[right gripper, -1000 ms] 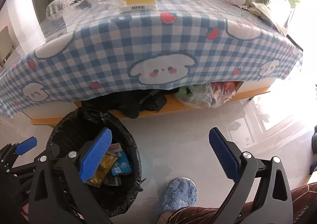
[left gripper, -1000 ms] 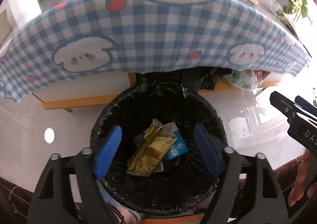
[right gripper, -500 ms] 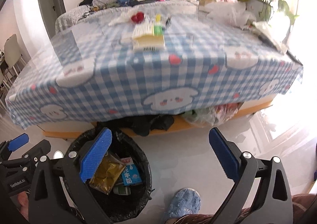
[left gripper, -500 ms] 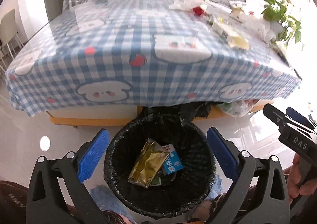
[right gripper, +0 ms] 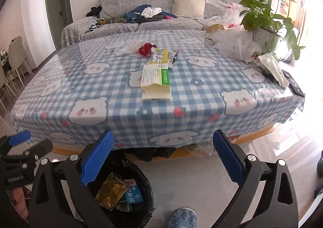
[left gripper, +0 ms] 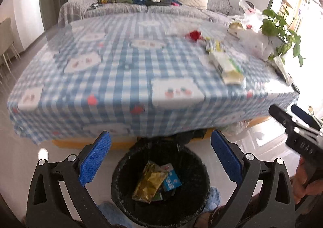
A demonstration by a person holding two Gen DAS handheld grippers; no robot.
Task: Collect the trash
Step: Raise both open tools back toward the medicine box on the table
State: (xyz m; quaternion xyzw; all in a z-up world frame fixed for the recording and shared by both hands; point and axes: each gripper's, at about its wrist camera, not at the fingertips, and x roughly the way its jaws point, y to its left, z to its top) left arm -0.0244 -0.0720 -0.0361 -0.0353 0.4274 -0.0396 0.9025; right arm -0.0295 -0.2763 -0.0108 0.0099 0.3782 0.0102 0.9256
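A black-lined trash bin [left gripper: 121, 193] [right gripper: 147, 185] stands on the floor at the table's front edge, holding a gold wrapper [left gripper: 149, 183] [right gripper: 111, 191] and a blue milk carton [left gripper: 171, 180] [right gripper: 132, 194]. On the blue checked tablecloth [right gripper: 113, 90] lie a flattened yellow-green carton [right gripper: 156, 82] [left gripper: 226, 64], a yellow-green wrapper [right gripper: 161, 56], a red scrap [right gripper: 145, 48] [left gripper: 193, 35] and clear plastic [right gripper: 129, 47]. My left gripper [left gripper: 160, 159] is open and empty above the bin. My right gripper [right gripper: 163, 159] is open and empty, in front of the table.
White plastic bags [right gripper: 234, 44] and a potted plant [right gripper: 262, 16] crowd the table's right side; a remote [right gripper: 294, 84] lies at its right edge. A grey sofa [right gripper: 141, 12] with clothes stands behind. Bags are stuffed under the table [right gripper: 199, 148]. A blue slipper [right gripper: 182, 218] is beside the bin.
Both grippers have risen and tilted up from over the bin, so the tabletop is in view. The left jaws opened wider. Nothing was picked up.
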